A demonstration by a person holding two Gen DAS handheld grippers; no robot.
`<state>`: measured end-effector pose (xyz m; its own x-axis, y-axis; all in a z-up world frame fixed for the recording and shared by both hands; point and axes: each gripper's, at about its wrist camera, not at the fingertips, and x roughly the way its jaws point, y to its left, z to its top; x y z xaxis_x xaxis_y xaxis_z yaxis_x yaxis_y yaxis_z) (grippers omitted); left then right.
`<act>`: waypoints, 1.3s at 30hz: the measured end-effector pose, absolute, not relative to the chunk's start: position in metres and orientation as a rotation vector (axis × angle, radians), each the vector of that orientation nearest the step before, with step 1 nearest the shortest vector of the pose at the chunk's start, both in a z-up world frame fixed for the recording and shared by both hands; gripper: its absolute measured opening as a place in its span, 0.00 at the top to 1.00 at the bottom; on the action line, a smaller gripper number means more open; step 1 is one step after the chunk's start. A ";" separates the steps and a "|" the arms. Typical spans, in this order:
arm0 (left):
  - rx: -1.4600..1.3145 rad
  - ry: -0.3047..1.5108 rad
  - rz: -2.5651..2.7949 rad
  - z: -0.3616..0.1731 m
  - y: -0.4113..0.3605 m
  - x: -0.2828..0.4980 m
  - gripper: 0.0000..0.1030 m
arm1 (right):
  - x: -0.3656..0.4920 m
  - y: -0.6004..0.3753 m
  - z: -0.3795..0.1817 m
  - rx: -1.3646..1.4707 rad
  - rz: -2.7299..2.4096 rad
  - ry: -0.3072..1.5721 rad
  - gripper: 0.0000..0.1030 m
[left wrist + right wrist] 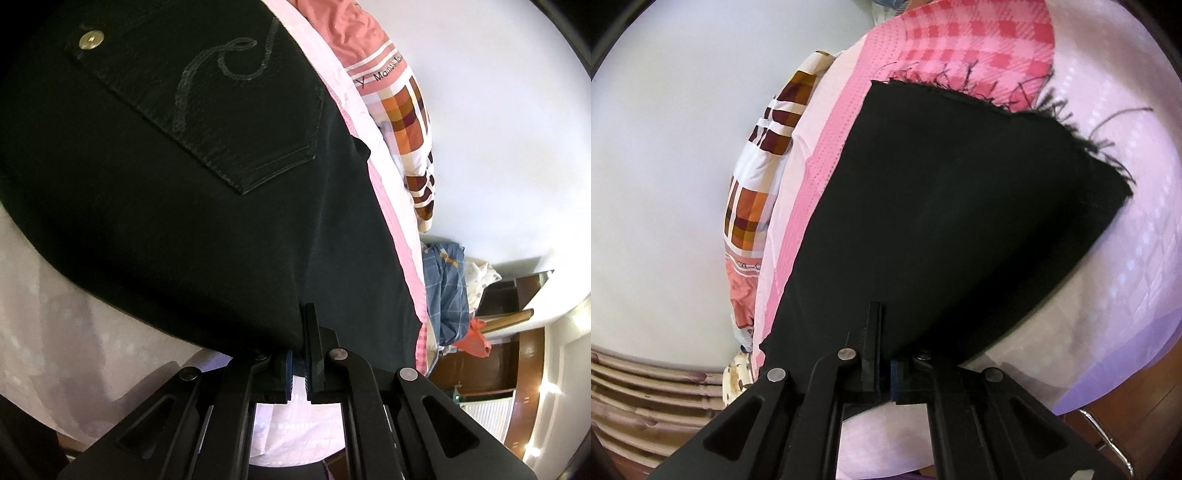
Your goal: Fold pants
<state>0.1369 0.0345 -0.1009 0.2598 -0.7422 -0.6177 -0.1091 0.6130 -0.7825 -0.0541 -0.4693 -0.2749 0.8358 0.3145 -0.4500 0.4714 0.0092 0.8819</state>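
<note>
Black denim pants (207, 206) lie on a pink bedspread (397, 221). The left wrist view shows the seat with a stitched back pocket (221, 110) and a metal rivet (91, 40). My left gripper (300, 363) is shut on the near edge of the pants. In the right wrist view the leg (960, 206) stretches away to a frayed hem (1034, 107). My right gripper (886, 363) is shut on the leg's near edge.
A checked orange, brown and white quilt (402, 107) lies along the far side of the bed by a white wall (498, 129). A blue checked cloth (445, 291) and dark wooden furniture (509, 354) are at the right. Curtains (646, 398) hang at lower left.
</note>
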 end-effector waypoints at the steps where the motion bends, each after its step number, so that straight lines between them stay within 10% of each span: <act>1: -0.846 1.260 -0.504 -0.101 0.034 0.136 0.96 | -0.055 -0.469 -0.277 1.602 -0.139 0.638 0.97; 15: -0.780 1.245 -0.541 -0.098 0.029 0.131 0.92 | -0.069 -0.473 -0.296 1.719 -0.100 0.590 0.99; 19: -0.711 1.213 -0.554 -0.092 0.029 0.129 0.85 | -0.084 -0.480 -0.290 1.712 -0.101 0.570 0.81; 27: -0.445 1.105 -0.557 -0.055 0.021 0.119 0.41 | -0.157 -0.525 -0.234 1.455 -0.379 0.604 0.75; 39: -0.427 1.128 -0.494 -0.041 0.032 0.109 0.40 | 0.043 -0.540 -0.202 1.145 0.010 0.629 0.69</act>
<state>0.1091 0.0317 -0.0410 0.3430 -0.5743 -0.7434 0.1573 0.8153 -0.5573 0.0432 -0.5402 -0.2024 0.8286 0.3191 -0.4600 0.3047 0.4322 0.8487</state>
